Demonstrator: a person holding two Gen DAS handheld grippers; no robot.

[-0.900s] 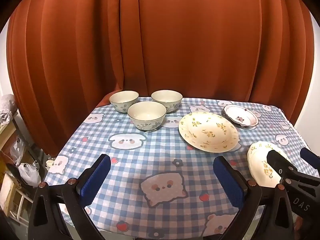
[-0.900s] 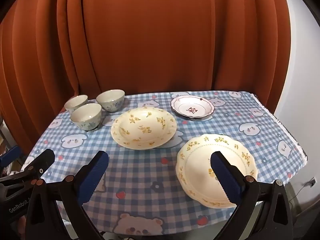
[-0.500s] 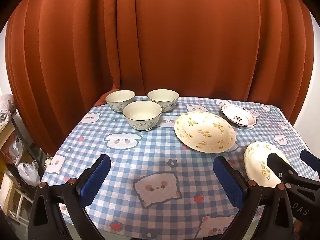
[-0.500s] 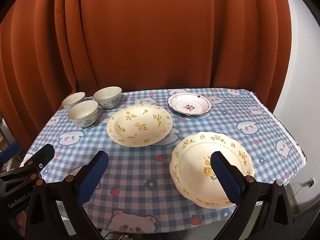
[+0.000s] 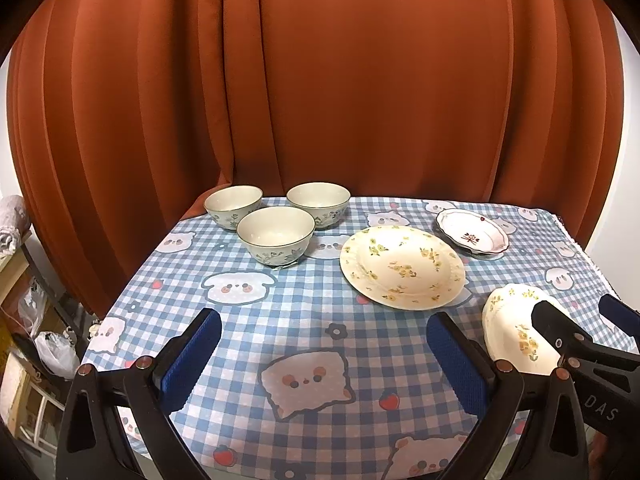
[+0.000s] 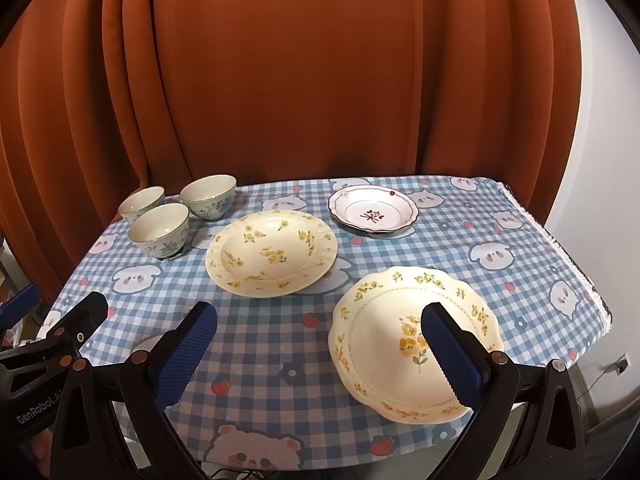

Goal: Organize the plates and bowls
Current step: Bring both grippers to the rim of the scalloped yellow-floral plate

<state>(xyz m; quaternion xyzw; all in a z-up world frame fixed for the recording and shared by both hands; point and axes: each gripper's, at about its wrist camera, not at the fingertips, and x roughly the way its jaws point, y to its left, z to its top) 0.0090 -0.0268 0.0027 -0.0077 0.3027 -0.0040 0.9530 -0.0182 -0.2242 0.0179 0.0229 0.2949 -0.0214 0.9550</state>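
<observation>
Left gripper [image 5: 320,360]: released, jaws spread wide with nothing between them; it hangs over the near edge of the surface [image 5: 304,320], tilted down toward the dishes, probably so the whole layout can be taken in before a first pick.
Right gripper [image 6: 320,354]: likewise released and empty, held beside the left one, which fits a start with no dish chosen yet.
Bowls: three green-patterned bowls sit ahead and to the left of the left gripper, the nearest bowl [image 5: 275,235] in front, the left bowl [image 5: 233,206] and the back bowl [image 5: 318,204] close behind it; being clustered, they look easy to nest.
Round plate [image 6: 271,253]: ahead of the right gripper, slightly left, flat on the cloth; a likely base for a stack.
Scalloped plate [image 6: 412,332]: closest to the right gripper, partly behind its right jaw, near the front edge; the easiest first reach.
Red-flower dish [image 6: 373,210]: far ahead, apart from the others.
Progress: nothing stacked, so sorting seems not yet begun.
Curtain [image 5: 320,80]: rust-coloured, closes off the far side.
</observation>
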